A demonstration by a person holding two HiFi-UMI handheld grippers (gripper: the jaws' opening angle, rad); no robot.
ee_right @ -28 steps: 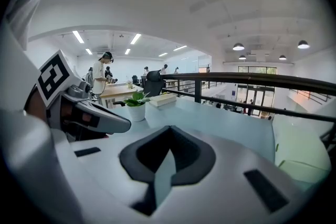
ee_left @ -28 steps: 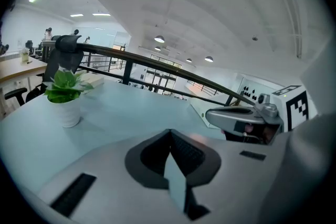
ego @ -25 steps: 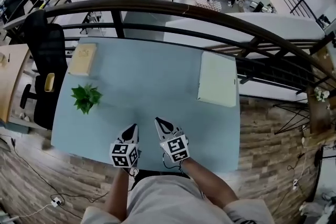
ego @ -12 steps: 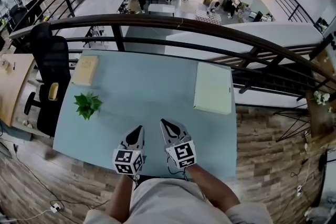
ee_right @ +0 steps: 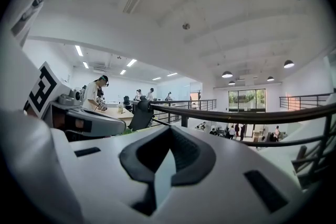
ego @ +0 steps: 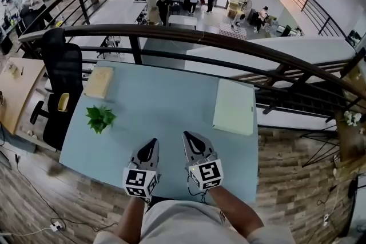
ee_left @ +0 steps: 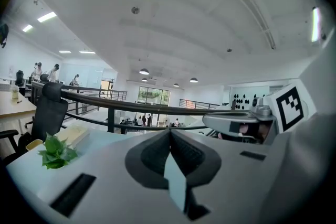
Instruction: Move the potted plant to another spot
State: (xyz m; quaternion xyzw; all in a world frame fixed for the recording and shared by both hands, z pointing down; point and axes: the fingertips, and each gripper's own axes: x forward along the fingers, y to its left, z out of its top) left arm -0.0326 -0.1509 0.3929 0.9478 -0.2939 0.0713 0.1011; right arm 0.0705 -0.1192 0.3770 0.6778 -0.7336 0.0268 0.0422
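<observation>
A small potted plant [ego: 100,118] with green leaves stands near the left edge of the pale blue table [ego: 166,106]; it also shows at the lower left as the plant [ee_left: 55,152] in the left gripper view. My left gripper [ego: 153,142] hovers over the table's near edge, well right of the plant, jaws shut and empty. My right gripper [ego: 187,136] sits beside it, also shut with nothing between the pads. Both point away from me, nearly level. In the left gripper view, the left gripper [ee_left: 169,132] has its tips pressed together; the right gripper [ee_right: 169,131] likewise.
A tan box [ego: 98,82] lies at the table's far left, a pale green pad [ego: 233,106] at the far right. A black office chair [ego: 60,80] stands left of the table. A dark curved railing [ego: 229,42] runs behind it, above a lower floor with people.
Both grippers have risen together above the table's near edge and look larger in the head view. The head view has tilted up slightly. The plant has not moved on the table.
</observation>
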